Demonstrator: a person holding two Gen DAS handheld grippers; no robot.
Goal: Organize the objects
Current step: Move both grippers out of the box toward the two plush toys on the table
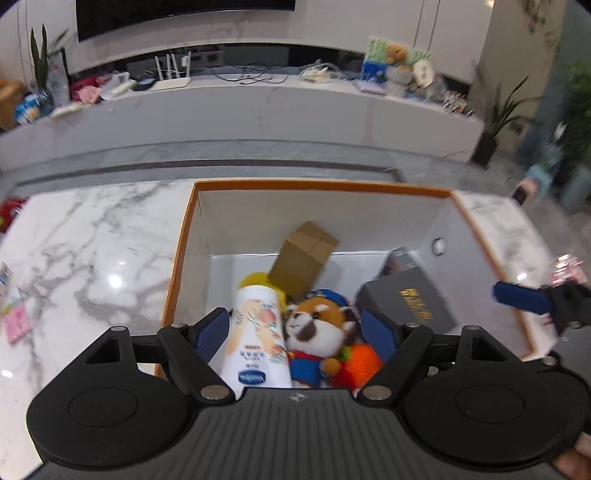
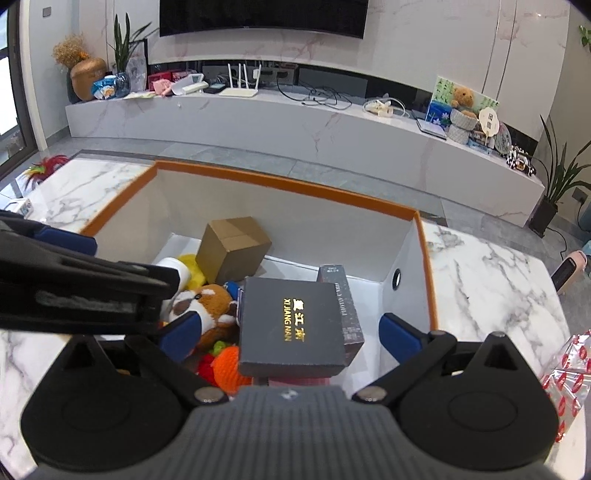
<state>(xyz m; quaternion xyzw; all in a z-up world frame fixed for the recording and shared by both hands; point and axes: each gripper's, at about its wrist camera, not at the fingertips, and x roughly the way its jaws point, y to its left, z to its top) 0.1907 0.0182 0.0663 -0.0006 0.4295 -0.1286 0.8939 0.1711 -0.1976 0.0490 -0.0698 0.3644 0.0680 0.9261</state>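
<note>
An orange-rimmed storage box (image 1: pixel 369 186) (image 2: pixel 280 181) with white inner walls is seen on the marble table (image 1: pixel 92 236) (image 2: pixel 491 266), and the sorted things are gathered in it. Between the spread fingers of the left gripper (image 1: pixel 297 332) a white lotion bottle (image 1: pixel 256 339) is seen lying just beside the left finger, with a plush red panda (image 1: pixel 317 325) (image 2: pixel 207 306) next to it toward the right finger and an orange knitted toy (image 1: pixel 360 363) (image 2: pixel 229 365) below that; nothing is clamped, the fingers being released. Beyond the fingertips a brown cardboard box (image 1: pixel 304 254) (image 2: pixel 234 249) is tilted over a yellow object (image 1: pixel 258 278) (image 2: pixel 190 264). Between the fingers of the right gripper (image 2: pixel 291 334) (image 1: pixel 532 301), likewise parted and holding nothing, a dark grey box with gold lettering (image 2: pixel 291 325) (image 1: pixel 410 301) is lying on top of other items, with a darker printed box (image 2: pixel 343 306) touching it on the side of the right finger. Outside the right finger, red-and-clear wrapped packets (image 2: pixel 565 376) are lying on the table. Past the storage box, a long white media shelf (image 2: pixel 295 122) (image 1: pixel 240 110) with a router (image 2: pixel 240 83) (image 1: pixel 171 75), cables and a teddy bear (image 2: pixel 463 98) is seen under a wall-mounted screen (image 2: pixel 264 14).
</note>
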